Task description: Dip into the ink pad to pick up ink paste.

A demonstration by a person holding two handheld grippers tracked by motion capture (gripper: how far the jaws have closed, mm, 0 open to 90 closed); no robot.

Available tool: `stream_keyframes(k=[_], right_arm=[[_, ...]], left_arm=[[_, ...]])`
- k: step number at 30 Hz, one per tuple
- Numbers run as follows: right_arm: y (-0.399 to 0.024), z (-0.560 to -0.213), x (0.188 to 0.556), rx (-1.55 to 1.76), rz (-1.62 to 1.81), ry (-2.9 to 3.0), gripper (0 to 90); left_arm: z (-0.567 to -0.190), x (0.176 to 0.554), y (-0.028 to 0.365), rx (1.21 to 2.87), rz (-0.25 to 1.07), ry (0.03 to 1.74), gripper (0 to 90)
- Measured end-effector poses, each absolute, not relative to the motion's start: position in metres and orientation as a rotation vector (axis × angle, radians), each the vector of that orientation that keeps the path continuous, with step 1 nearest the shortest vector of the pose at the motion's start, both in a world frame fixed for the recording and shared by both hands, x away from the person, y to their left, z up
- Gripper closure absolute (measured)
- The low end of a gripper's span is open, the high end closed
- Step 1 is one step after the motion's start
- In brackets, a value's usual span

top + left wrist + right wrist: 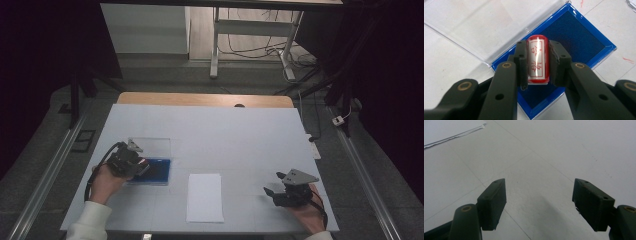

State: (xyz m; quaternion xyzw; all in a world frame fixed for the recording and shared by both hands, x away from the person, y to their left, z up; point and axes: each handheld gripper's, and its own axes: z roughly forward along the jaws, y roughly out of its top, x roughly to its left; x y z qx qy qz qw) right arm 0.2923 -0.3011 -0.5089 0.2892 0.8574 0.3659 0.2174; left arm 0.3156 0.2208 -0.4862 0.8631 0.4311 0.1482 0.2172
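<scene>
My left gripper point(538, 62) is shut on a red cylindrical stamp point(538, 60) with a white label bearing red characters. It hangs over the blue ink pad point(579, 37), whose clear lid point(486, 22) lies open beside it. In the high view the left gripper point(142, 166) sits at the ink pad point(157, 171) on the table's left. A white sheet of paper point(205, 197) lies at the front middle. My right gripper point(270, 192) rests at the front right, and its jaws point(539, 205) stand wide open over bare table with nothing between them.
The white table top point(240, 135) has a wooden strip along its far edge. A corner of the paper stack point(451, 130) shows at the upper left of the right gripper view. Beyond the table stand a desk frame and cables on the floor.
</scene>
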Motion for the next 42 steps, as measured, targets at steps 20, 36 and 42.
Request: stream_keyframes(k=[20,36,42], right_arm=[[-0.301,-0.509,0.292,0.801,1.013,2.375,27.0],[-0.303,-0.507,0.291,0.806,1.023,2.366,27.0],[-0.304,-0.508,0.292,0.809,1.016,2.366,27.0]], left_arm=[[-0.487,0.315,0.220,2.393,0.420,1.195,70.6],[-0.483,0.314,0.228,2.343,0.408,1.160,70.0],[-0.465,0.307,0.233,2.233,0.417,1.131,70.1]])
